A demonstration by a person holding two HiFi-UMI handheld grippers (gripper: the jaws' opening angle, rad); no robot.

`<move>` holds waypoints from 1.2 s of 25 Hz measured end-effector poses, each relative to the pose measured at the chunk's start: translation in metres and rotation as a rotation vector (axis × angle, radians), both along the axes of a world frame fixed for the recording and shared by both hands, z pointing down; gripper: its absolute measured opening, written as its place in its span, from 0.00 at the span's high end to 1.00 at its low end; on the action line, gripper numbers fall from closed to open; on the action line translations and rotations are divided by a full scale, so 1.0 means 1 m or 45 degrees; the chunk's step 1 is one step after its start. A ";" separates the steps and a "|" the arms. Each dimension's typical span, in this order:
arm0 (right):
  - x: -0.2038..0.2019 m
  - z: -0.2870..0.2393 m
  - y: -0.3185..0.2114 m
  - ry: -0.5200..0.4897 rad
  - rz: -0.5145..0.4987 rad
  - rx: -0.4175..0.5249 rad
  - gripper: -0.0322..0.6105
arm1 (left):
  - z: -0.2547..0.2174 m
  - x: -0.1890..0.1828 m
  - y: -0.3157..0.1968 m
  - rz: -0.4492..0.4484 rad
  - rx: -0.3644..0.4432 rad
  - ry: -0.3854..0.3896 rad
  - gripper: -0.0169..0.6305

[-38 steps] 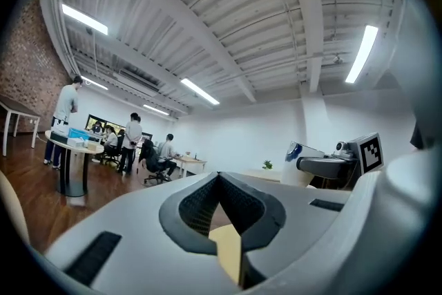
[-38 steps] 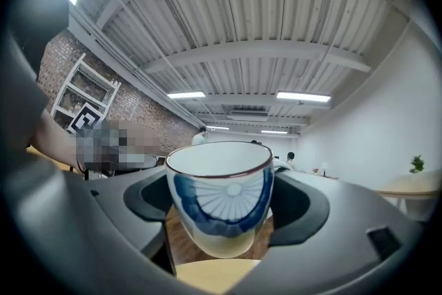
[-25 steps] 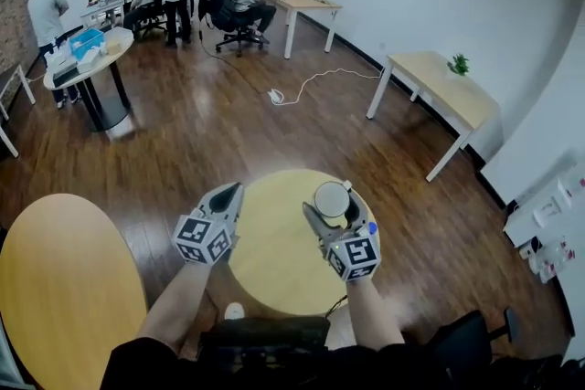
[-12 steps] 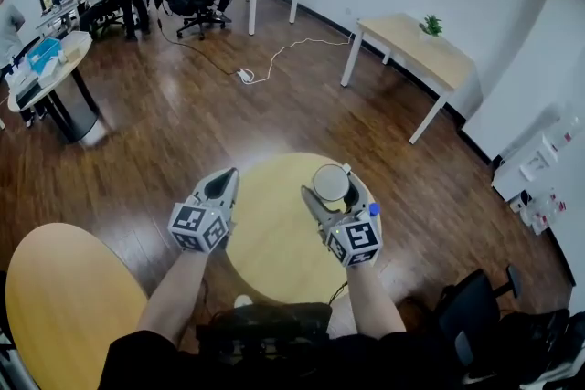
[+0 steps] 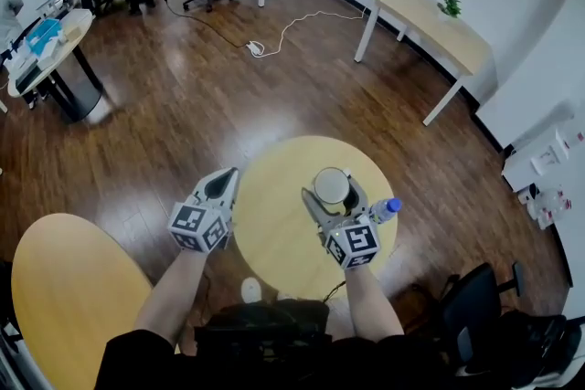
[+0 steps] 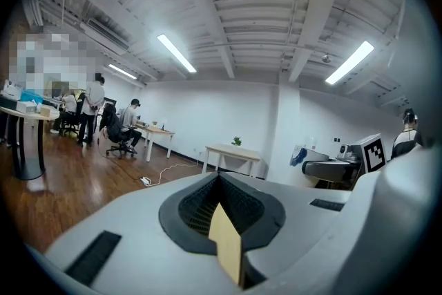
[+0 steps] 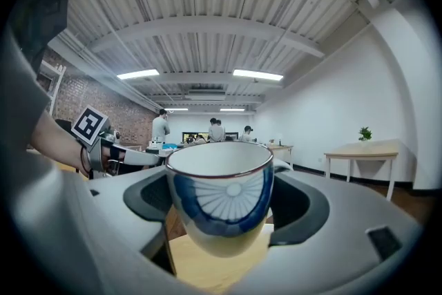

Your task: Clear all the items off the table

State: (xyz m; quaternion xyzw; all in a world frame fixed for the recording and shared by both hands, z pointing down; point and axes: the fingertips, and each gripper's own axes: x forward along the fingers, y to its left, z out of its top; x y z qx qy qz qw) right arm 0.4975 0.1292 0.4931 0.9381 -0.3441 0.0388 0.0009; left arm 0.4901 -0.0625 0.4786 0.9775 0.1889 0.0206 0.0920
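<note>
A white cup (image 5: 332, 185) with a blue pattern (image 7: 221, 193) sits upright between the jaws of my right gripper (image 5: 331, 196), which is shut on it above the round yellow table (image 5: 274, 233). A clear bottle with a blue cap (image 5: 384, 210) lies on the table just right of that gripper. My left gripper (image 5: 222, 184) hovers at the table's left edge, its jaws shut with nothing between them (image 6: 219, 179). Both grippers point level.
A second round yellow table (image 5: 73, 306) is at lower left. A black chair (image 5: 471, 310) stands at lower right, and a small white object (image 5: 250, 289) lies on the floor below the table. Farther off are a wooden table (image 5: 430, 32), a floor cable (image 5: 292, 27) and people at desks.
Both grippers have come down toward the round table, the cup staying in the right one. The bottle beside the right gripper now shows in full.
</note>
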 end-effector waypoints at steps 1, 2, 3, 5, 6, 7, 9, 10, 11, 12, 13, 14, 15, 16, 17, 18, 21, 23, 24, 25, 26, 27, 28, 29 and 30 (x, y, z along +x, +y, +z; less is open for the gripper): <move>0.000 0.008 -0.003 -0.022 -0.013 -0.005 0.32 | 0.006 -0.001 0.000 -0.005 -0.002 -0.017 0.97; -0.002 0.014 -0.005 -0.039 -0.028 -0.010 0.32 | 0.012 -0.003 0.000 -0.009 -0.002 -0.033 0.97; -0.003 0.020 -0.007 -0.050 -0.044 -0.014 0.32 | 0.017 -0.005 0.001 -0.012 0.001 -0.048 0.97; -0.004 0.028 -0.010 -0.060 -0.069 -0.024 0.32 | 0.026 -0.008 0.003 -0.012 0.015 -0.068 0.97; -0.003 0.033 -0.011 -0.065 -0.074 -0.027 0.32 | 0.030 -0.008 0.003 -0.013 0.022 -0.078 0.97; 0.000 0.038 -0.013 -0.073 -0.074 -0.030 0.32 | 0.035 -0.008 0.003 -0.016 0.027 -0.089 0.97; 0.003 0.055 -0.015 -0.103 -0.071 -0.035 0.32 | 0.051 -0.009 -0.001 -0.027 0.027 -0.125 0.97; 0.004 0.065 -0.015 -0.122 -0.068 -0.038 0.32 | 0.061 -0.010 -0.003 -0.034 0.025 -0.147 0.97; 0.004 0.074 -0.015 -0.140 -0.061 -0.042 0.32 | 0.071 -0.011 -0.006 -0.043 0.023 -0.169 0.97; 0.005 0.082 -0.015 -0.157 -0.054 -0.046 0.32 | 0.081 -0.013 -0.009 -0.053 0.021 -0.191 0.97; 0.006 0.090 -0.014 -0.172 -0.048 -0.050 0.32 | 0.090 -0.014 -0.011 -0.064 0.016 -0.212 0.97; 0.006 0.098 -0.014 -0.187 -0.046 -0.055 0.32 | 0.099 -0.016 -0.014 -0.076 0.008 -0.231 0.97; 0.007 0.106 -0.014 -0.203 -0.046 -0.059 0.32 | 0.107 -0.017 -0.015 -0.089 -0.002 -0.246 0.97; 0.009 0.114 -0.014 -0.219 -0.047 -0.063 0.32 | 0.114 -0.018 -0.016 -0.101 -0.011 -0.258 0.97; 0.011 0.123 -0.014 -0.234 -0.047 -0.066 0.32 | 0.121 -0.018 -0.017 -0.111 -0.020 -0.265 0.97; 0.013 0.131 -0.013 -0.248 -0.047 -0.068 0.32 | 0.127 -0.019 -0.016 -0.119 -0.027 -0.271 0.97; 0.014 0.155 -0.013 -0.289 -0.038 -0.070 0.32 | 0.148 -0.022 -0.016 -0.136 -0.035 -0.301 0.97; 0.013 0.171 -0.013 -0.310 -0.037 -0.070 0.32 | 0.162 -0.026 -0.018 -0.146 -0.042 -0.328 0.97; 0.011 0.178 -0.014 -0.319 -0.037 -0.073 0.32 | 0.169 -0.029 -0.019 -0.150 -0.047 -0.342 0.97; 0.010 0.185 -0.015 -0.327 -0.036 -0.078 0.32 | 0.175 -0.032 -0.020 -0.154 -0.051 -0.356 0.97; 0.007 0.192 -0.015 -0.337 -0.032 -0.084 0.32 | 0.182 -0.035 -0.021 -0.159 -0.054 -0.372 0.97; 0.003 0.198 -0.015 -0.349 -0.029 -0.090 0.32 | 0.188 -0.039 -0.022 -0.164 -0.056 -0.389 0.97; 0.000 0.205 -0.013 -0.363 -0.028 -0.094 0.32 | 0.195 -0.042 -0.021 -0.169 -0.058 -0.405 0.97; -0.004 0.210 -0.012 -0.374 -0.028 -0.099 0.32 | 0.201 -0.044 -0.020 -0.174 -0.062 -0.419 0.97; -0.006 0.215 -0.011 -0.381 -0.029 -0.104 0.32 | 0.207 -0.046 -0.020 -0.178 -0.067 -0.430 0.97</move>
